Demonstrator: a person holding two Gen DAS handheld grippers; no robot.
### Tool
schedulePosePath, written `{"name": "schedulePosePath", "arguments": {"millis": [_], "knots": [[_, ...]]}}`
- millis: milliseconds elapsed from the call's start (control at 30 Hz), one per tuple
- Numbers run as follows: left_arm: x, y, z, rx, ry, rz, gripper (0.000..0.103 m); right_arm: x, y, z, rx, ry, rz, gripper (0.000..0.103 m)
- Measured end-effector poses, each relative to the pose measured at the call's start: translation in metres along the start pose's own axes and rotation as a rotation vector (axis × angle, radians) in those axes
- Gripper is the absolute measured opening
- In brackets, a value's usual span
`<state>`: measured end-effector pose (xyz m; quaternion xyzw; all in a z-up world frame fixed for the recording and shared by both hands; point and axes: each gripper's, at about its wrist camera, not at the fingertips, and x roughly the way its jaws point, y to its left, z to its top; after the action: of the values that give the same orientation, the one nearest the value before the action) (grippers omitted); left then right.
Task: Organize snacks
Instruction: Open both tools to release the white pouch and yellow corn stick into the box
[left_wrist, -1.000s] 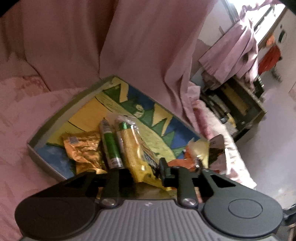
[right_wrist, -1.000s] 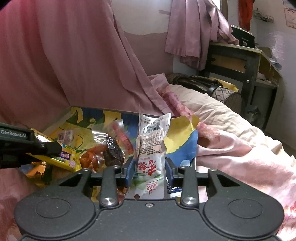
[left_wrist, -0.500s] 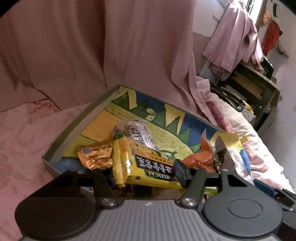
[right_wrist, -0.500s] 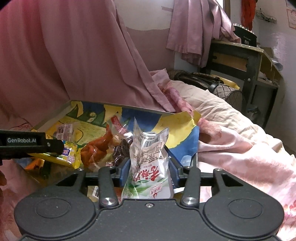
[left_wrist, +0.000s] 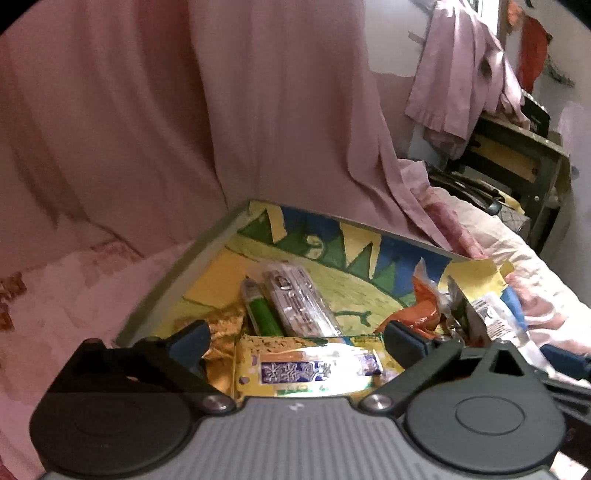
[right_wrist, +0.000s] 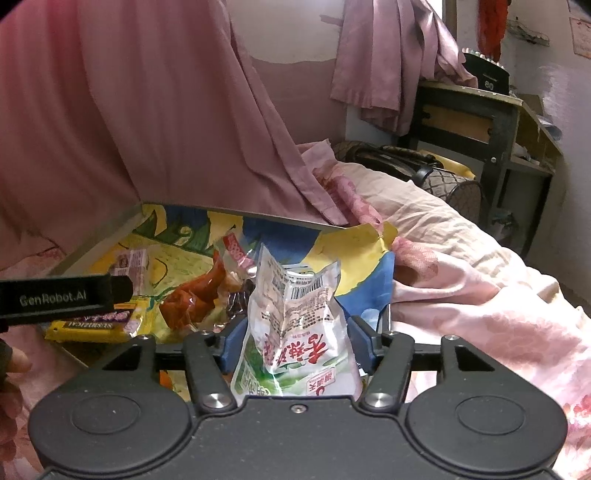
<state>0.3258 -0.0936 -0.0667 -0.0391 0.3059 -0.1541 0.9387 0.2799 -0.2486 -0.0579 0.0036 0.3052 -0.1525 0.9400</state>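
Yellow pack (left_wrist: 306, 363) lies flat in the tray (left_wrist: 177, 273) between the left gripper (left_wrist: 295, 341) jaws, which are opening wide, pads clear of it. White pouch (right_wrist: 295, 332) stands between the right gripper (right_wrist: 291, 339) jaws, also opening; contact unclear. Tray sits on the bed (right_wrist: 480, 295).

Pink curtain (right_wrist: 155, 110), dark desk (right_wrist: 480, 122)

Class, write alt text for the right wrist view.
The right claw, its jaws opening, frames a white snack pouch over a colourful tray of snacks on pink bedding. The left claw's finger reaches in from the left.
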Motion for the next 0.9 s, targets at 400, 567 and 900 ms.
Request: {"name": "schedulePosePath", "arguments": {"millis": [400, 567, 900], "knots": [[-0.017, 0.003, 0.003, -0.032, -0.015, 0.005, 0.102, -0.019, -0.009, 0.006, 0.050, -0.041, -0.001, 0.068], [-0.036, 0.002, 0.008, -0.014, -0.044, 0.022, 0.102, -0.039, -0.013, 0.012, 0.058, -0.094, 0.000, 0.076], [-0.090, 0.000, 0.003, -0.021, -0.090, 0.063, 0.103, -0.086, -0.025, 0.012, 0.101, -0.152, 0.012, 0.086]]}}
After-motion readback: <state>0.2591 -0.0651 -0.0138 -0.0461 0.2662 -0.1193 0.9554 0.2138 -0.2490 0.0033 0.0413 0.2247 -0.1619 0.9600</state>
